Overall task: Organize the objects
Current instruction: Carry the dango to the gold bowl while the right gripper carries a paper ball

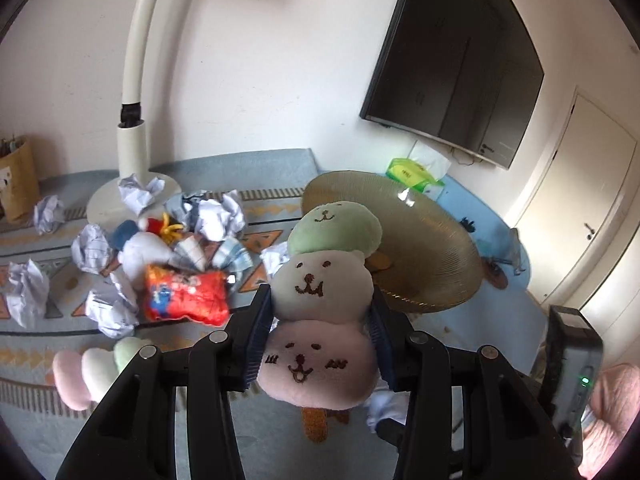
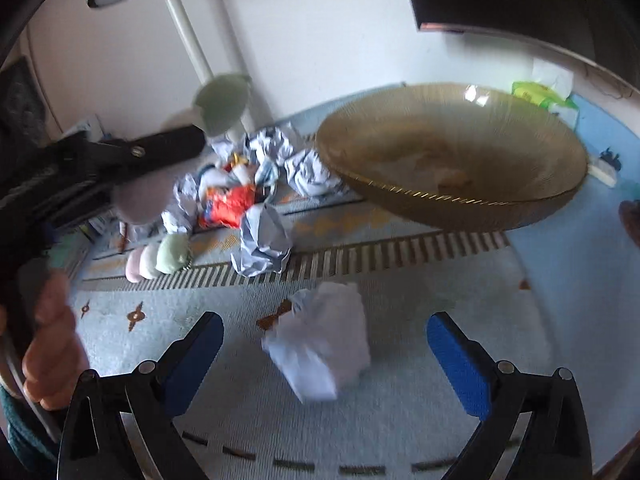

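Note:
My left gripper (image 1: 320, 328) is shut on a plush dango toy (image 1: 322, 304) with green, cream and pink faces, held above the rug in front of the amber glass bowl (image 1: 424, 256). In the right wrist view the left gripper (image 2: 192, 140) shows at the left with the plush toy (image 2: 222, 104) in it. My right gripper (image 2: 324, 344) is open, low over the rug, with a crumpled paper ball (image 2: 320, 348) between its fingers. The bowl (image 2: 452, 156) sits beyond it.
A pile of crumpled papers (image 1: 216, 216), a red snack bag (image 1: 184, 296) and small plush toys (image 1: 140, 248) lies by a white lamp base (image 1: 128, 196). A second dango plush (image 1: 96, 364) lies on the rug. A green tissue pack (image 1: 412, 174) sits by the wall.

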